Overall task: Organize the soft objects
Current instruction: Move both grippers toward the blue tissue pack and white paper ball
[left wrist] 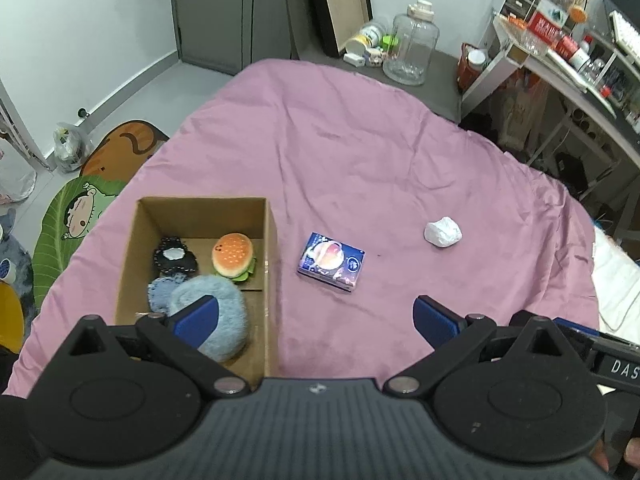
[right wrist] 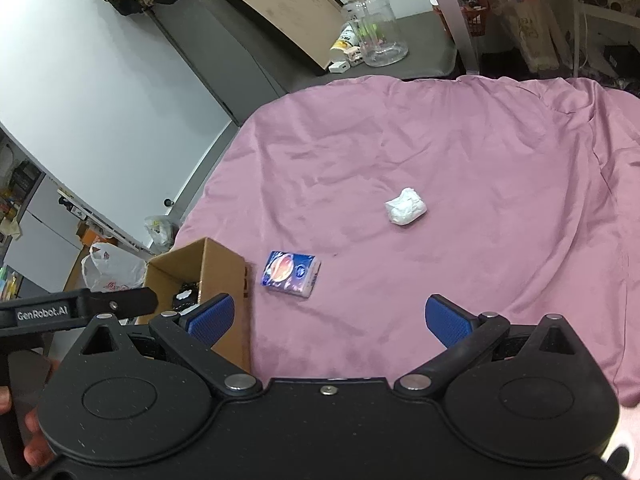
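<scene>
A cardboard box [left wrist: 268, 240] stands on the pink bedspread [left wrist: 360, 160] at the left. Inside lie a burger plush [left wrist: 234, 255], a black ruffled item [left wrist: 175, 260], and a fluffy blue plush [left wrist: 216, 312]. A blue tissue pack [left wrist: 331, 262] lies right of the box, and a crumpled white wad [left wrist: 443, 231] lies farther right. My left gripper [left wrist: 316, 320] is open and empty, above the box's right wall. My right gripper [right wrist: 328, 318] is open and empty, short of the tissue pack [right wrist: 291, 274] and the white wad [right wrist: 405, 206]. The box [right wrist: 224, 268] stands at its left.
A big clear jar [left wrist: 412, 48] and small containers stand on the grey floor beyond the bed. A cluttered shelf [left wrist: 560, 52] is at the right. Cartoon mats [left wrist: 80, 216] and plastic bags lie on the floor at the left. The left gripper's body [right wrist: 80, 306] shows in the right view.
</scene>
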Demonstrator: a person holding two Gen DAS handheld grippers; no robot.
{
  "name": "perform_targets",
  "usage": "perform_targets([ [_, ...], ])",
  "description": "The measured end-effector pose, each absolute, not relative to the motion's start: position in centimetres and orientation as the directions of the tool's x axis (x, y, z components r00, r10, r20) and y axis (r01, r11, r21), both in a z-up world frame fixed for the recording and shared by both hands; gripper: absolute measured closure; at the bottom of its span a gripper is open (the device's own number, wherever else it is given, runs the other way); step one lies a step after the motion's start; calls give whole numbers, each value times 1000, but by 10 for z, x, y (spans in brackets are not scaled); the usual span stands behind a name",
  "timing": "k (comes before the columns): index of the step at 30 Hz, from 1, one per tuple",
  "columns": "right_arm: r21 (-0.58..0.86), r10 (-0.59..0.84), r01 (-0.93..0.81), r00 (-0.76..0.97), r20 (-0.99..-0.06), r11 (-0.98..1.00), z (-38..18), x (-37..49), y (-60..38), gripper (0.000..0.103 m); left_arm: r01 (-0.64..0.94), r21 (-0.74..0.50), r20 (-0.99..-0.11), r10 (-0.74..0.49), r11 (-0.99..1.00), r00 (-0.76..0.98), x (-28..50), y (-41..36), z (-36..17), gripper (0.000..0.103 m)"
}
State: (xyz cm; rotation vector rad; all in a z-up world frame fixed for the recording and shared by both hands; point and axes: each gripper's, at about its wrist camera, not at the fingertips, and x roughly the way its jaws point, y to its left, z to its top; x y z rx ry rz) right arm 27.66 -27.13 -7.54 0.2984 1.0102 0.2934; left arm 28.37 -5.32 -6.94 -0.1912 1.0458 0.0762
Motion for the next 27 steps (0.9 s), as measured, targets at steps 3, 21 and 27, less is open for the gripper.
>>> perform_targets([
  [3,372,375,-109,488,-788,922,-80,288,-276,0,-158,-124,-871,-32,980,489,295,-61,-75,0],
  [21,350,350,-87,448,-822,933,-123,349,-295,4,-106,-112,-887,-52,988,458,362,-89,-120,1],
  [27,340,342,-82,421,-840,937,-145,371,-293,13,-82,-108,-899,-62,991,433,385,-97,-143,3],
])
